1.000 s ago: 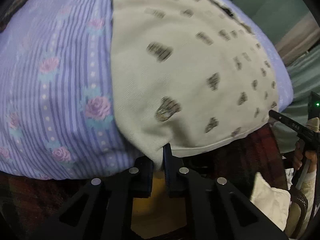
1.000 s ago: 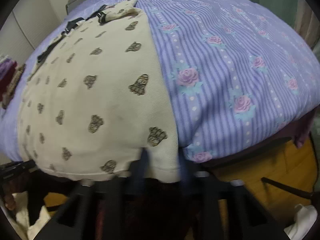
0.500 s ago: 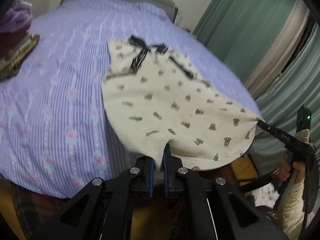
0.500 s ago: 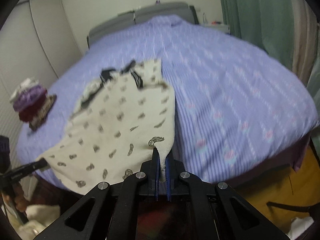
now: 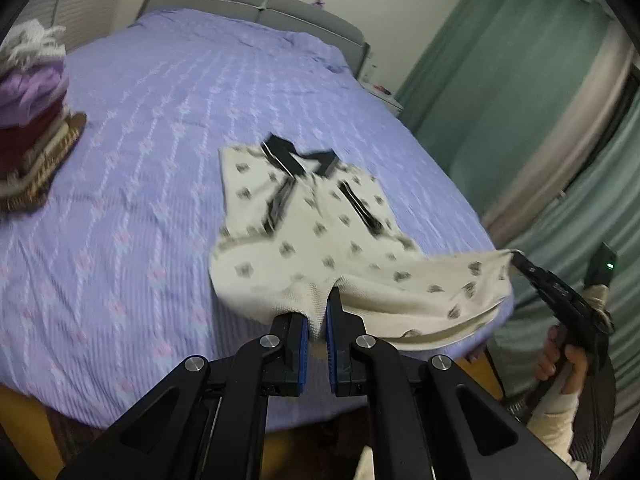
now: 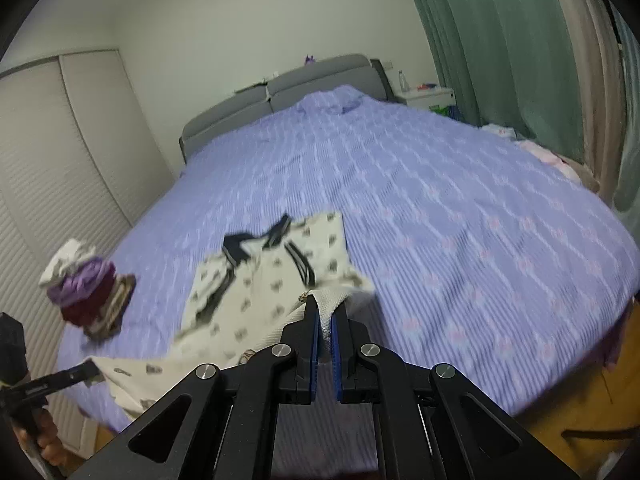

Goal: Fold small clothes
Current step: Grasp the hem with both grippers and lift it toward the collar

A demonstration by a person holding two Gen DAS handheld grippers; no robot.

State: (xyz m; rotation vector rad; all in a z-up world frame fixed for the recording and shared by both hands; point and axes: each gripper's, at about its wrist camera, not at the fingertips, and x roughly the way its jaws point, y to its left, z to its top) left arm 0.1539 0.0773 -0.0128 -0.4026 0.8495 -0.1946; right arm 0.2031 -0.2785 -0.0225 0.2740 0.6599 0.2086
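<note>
Wide bed (image 5: 168, 128) under a purple striped sheet with pink roses, grey headboard (image 6: 304, 80) at the far end, green curtains (image 5: 500, 92) along the right side. Seen from much higher and further back than a second ago, when sheet and cloth filled both views; whole mattress now visible, more so than half a second ago. Cream shirt (image 5: 304, 240) with small dark motifs and black collar trim, its collar end lying flat on the sheet near the foot of the bed, its hem end lifted off the bed and stretched between the two tools. More of the hem raised and drawn toward the collar than before, the underside of the fabric now showing. Stack of folded clothes (image 6: 86, 290), purple and dark red with a white piece on top, sitting on the sheet well apart from the shirt, to its left. White bedside table (image 6: 426, 98) beside the headboard, small items on top too blurred to name. Left gripper (image 5: 317, 326) pressed together on one hem corner, fabric pinched between the blue pads. Right gripper (image 6: 325, 330) likewise closed, pinching the other hem corner. No readable brands, labels or writing anywhere; motifs on the shirt smeared by motion.
</note>
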